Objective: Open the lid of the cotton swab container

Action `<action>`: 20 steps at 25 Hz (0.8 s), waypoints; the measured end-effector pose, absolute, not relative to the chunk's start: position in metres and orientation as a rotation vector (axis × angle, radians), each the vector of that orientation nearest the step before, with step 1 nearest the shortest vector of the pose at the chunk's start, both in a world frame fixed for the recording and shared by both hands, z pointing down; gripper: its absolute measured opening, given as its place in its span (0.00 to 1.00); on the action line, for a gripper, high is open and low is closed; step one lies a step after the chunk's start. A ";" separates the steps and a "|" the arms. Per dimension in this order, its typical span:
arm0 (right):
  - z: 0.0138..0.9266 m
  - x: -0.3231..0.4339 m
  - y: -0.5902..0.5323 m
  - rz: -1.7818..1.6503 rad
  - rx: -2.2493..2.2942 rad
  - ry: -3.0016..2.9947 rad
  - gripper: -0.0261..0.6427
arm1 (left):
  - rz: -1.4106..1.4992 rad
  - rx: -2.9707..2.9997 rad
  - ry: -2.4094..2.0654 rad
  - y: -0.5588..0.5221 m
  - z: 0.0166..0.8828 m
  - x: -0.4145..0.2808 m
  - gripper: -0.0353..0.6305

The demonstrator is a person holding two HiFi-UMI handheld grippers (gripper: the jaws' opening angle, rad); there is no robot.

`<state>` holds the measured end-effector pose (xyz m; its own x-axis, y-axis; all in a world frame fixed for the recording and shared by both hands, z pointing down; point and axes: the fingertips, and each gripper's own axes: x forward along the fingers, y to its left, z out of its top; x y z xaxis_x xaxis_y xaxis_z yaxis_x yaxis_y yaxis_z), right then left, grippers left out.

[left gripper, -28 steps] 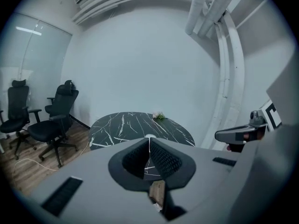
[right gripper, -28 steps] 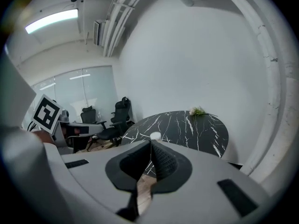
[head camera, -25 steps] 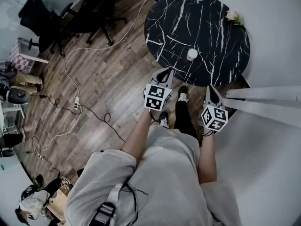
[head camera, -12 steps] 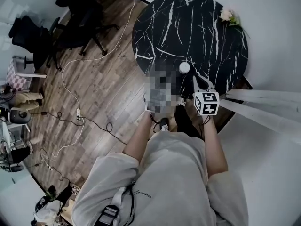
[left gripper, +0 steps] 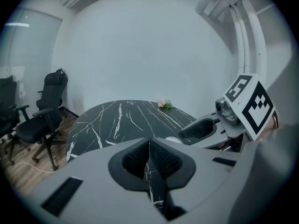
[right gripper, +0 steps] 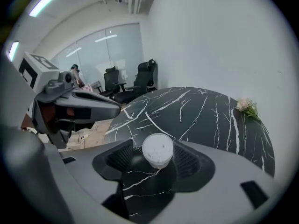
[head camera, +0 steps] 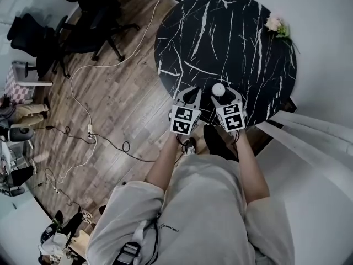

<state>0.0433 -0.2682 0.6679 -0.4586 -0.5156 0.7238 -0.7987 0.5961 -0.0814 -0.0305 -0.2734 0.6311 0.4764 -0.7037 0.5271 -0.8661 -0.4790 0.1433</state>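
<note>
The cotton swab container [head camera: 219, 89], a small white round tub with its lid on, stands upright near the front edge of the black marble table [head camera: 231, 32]. My right gripper [head camera: 226, 96] has just been opening its jaws. They now stand open on either side of the container [right gripper: 157, 149], and the pads do not press it. Just left of it over the table edge, my left gripper [head camera: 187, 96] is shut with nothing held. In the left gripper view its jaws [left gripper: 149, 154] meet, and the lid [left gripper: 174, 139] peeks out beyond them beside the right gripper [left gripper: 201, 129].
A pink flower sprig [head camera: 276, 24] lies at the table's far right rim. Office chairs [head camera: 83, 15] stand on the wooden floor to the left, where cables [head camera: 88, 131] trail. White pipes [head camera: 309, 131] run along the right wall.
Both grippers moved forward from over the floor to the table's front edge. The right gripper's jaws went from shut to open around the container.
</note>
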 end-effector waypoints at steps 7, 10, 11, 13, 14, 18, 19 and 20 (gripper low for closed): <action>0.696 0.035 -0.283 0.461 0.944 -2.028 0.47 | 0.578 2.289 -1.316 -0.285 0.644 -0.044 0.09; 0.707 0.033 -0.287 0.442 0.903 -1.991 0.47 | 0.583 2.288 -1.305 -0.287 0.648 -0.044 0.09; 0.711 0.034 -0.287 0.433 0.893 -1.978 0.47 | 0.584 2.290 -1.299 -0.287 0.648 -0.044 0.09; 0.715 0.035 -0.289 0.416 0.879 -1.967 0.47 | 0.592 2.296 -1.290 -0.287 0.651 -0.044 0.09; 0.716 0.035 -0.290 0.412 0.870 -1.968 0.47 | 0.596 2.298 -1.287 -0.288 0.652 -0.045 0.09; 0.715 0.034 -0.292 0.402 0.815 -1.993 0.47 | 0.619 2.315 -1.256 -0.290 0.656 -0.046 0.09; 0.714 0.035 -0.293 0.399 0.804 -2.006 0.47 | 0.636 2.326 -1.239 -0.290 0.657 -0.044 0.09; 0.711 0.036 -0.293 0.395 0.796 -2.022 0.47 | 0.659 2.336 -1.219 -0.289 0.659 -0.042 0.09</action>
<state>0.0356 -0.2932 0.7110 -0.3885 -0.3829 0.8381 -0.6703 0.7415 0.0280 -0.0421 -0.2887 0.6593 0.5024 -0.6377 0.5839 -0.8380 -0.5255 0.1470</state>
